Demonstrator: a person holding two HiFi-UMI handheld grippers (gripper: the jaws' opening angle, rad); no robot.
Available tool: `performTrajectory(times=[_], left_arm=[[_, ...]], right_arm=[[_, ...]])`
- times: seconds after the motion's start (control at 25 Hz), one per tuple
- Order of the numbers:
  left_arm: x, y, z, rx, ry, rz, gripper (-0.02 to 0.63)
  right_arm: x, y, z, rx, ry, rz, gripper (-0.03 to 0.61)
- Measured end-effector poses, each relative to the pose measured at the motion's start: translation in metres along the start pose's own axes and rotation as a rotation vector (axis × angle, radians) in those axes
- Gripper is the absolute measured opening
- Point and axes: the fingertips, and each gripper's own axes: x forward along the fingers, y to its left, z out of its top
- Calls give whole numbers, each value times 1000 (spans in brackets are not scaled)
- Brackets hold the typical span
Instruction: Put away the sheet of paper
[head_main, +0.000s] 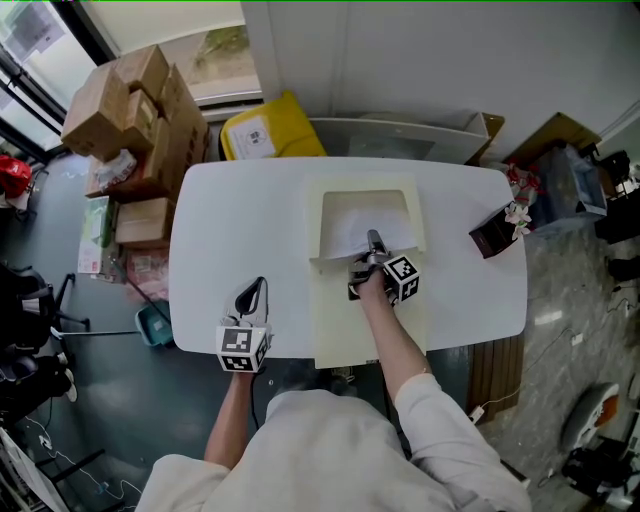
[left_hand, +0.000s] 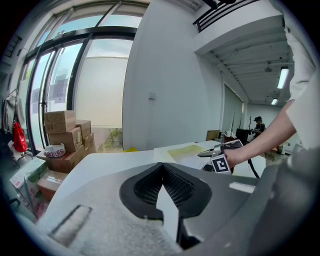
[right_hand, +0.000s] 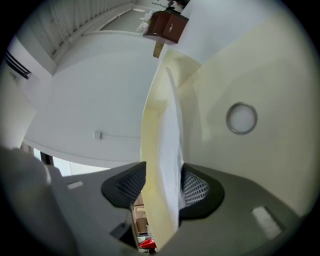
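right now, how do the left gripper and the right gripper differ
The left gripper has its jaws together with nothing between them; the right gripper has its jaws apart around the folder edge and the white sheet. The left gripper is over bare table near the person; the right gripper reaches over the folder. Both carry a marker cube and point away from the person.

Cardboard boxes (head_main: 125, 110) stacked on floor — yellow bin (head_main: 272, 128) near table (head_main: 230, 250).

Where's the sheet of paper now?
Head view, table centre: sheet of paper sits in the cream folder, its near edge between the jaws of the right tool.
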Motion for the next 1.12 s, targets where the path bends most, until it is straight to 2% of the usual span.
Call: performTrajectory(times=[0.2,0.36,0.48,0.68,0.84,0.92,1.04,1.12], left_arm=[[-5,-6,-1,-1,-4,-7,0],[-9,-5,-3,-7,-5,-4,0],[-9,-4,-2,-8,-9,-7,0],[-6,-8,0,-7,-8,-16,0],[-2,-14,0,-5,-6,-31,0],[0,-17,1,-3,-7,-36,0],[2,-22,4,1,-12,-42,0],[2,-23,6,4,-14,-43,0]], right_arm=[[0,11,-5,-79,67,30,246],[0,18,-16,-280,165,26,258],[0,21,-28,-501,267,8,264],[-5,16,-44,-963,442,-49,303],[-12,5,-48,-1303,517,-123,308],[-15,-1,-48,-1379,531,-144,308],[-20,-8,-49,-1406,551,-128,313],[-22,-9,-54,-1408,572,-93,348]])
